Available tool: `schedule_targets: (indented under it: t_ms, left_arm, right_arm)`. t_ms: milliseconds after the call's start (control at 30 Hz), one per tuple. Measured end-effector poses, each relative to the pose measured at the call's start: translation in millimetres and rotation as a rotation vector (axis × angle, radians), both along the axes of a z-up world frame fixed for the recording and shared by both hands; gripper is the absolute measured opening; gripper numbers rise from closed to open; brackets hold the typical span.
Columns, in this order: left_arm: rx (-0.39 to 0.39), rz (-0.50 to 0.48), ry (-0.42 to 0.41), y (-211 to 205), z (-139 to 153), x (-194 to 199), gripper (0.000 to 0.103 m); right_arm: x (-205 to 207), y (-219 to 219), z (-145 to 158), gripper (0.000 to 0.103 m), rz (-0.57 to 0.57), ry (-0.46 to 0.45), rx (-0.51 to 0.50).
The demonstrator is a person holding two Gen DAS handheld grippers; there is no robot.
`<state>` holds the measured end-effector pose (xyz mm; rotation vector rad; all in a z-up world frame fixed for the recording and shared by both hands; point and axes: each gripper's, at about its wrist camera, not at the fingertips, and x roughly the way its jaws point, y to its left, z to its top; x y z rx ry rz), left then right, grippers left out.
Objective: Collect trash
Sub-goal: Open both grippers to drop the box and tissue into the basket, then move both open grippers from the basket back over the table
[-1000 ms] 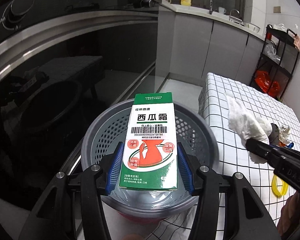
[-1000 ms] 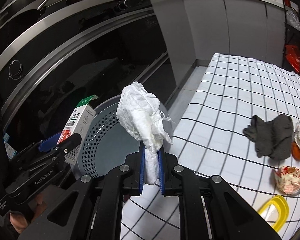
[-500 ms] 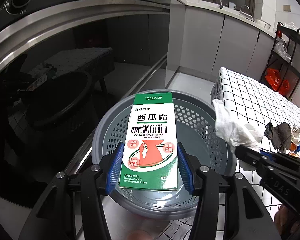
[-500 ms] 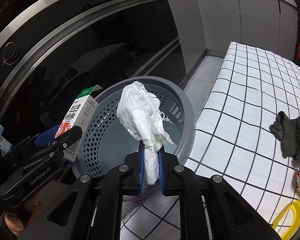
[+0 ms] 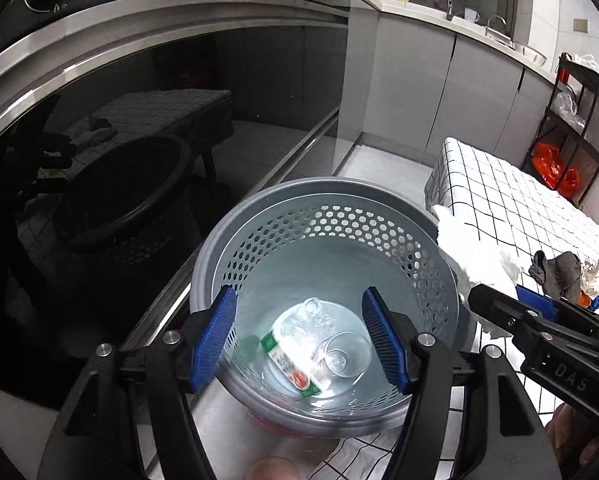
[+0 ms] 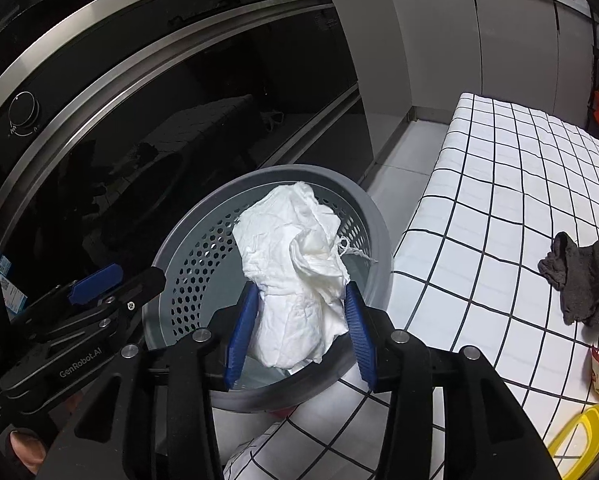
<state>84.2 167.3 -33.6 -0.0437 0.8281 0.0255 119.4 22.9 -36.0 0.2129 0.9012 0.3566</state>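
Left gripper spread wide above bin; carton lies at bin bottom beside cup. Right gripper parted around tissue, over the opening, likely to drop.

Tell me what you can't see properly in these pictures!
- Box in the bin, left view: motion-blurred, print unreadable.
- Bin floor, right view: hidden behind the tissue.
- Yellow thing, right view: cut off by the edge.
- Tissue grip, right view: unclear whether the right gripper pinches it.
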Motion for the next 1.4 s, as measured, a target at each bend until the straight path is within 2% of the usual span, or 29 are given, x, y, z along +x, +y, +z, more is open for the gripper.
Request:
schedule_targets:
  t_ms: [67, 167, 200, 867, 1400]
  left_arm:
    - [0.000, 0.001, -0.002, 1, 0, 0, 0.064]
    - [0.001, 0.004, -0.002, 1, 0, 0, 0.064]
    - [0.001, 0.004, -0.002, 1, 0, 0, 0.064]
    - [0.009, -0.010, -0.024, -6, 4, -5, 0.067]
    - [-0.006, -0.071, -0.070, -31, 15, -23, 0.072]
  right_arm:
    - [-1, 0, 0, 0.044, 0.002, 0.001, 0.001]
    - [-1, -1, 2, 0.057, 0.002, -0.001, 0.014]
    - [-2, -1, 3, 0.057, 0.000, -0.003, 0.015]
    - [-15, -11, 7, 0.057, -0.028, -0.008, -0.001]
    - [-48, -46, 16, 0.057, -0.103, -0.036, -0.012]
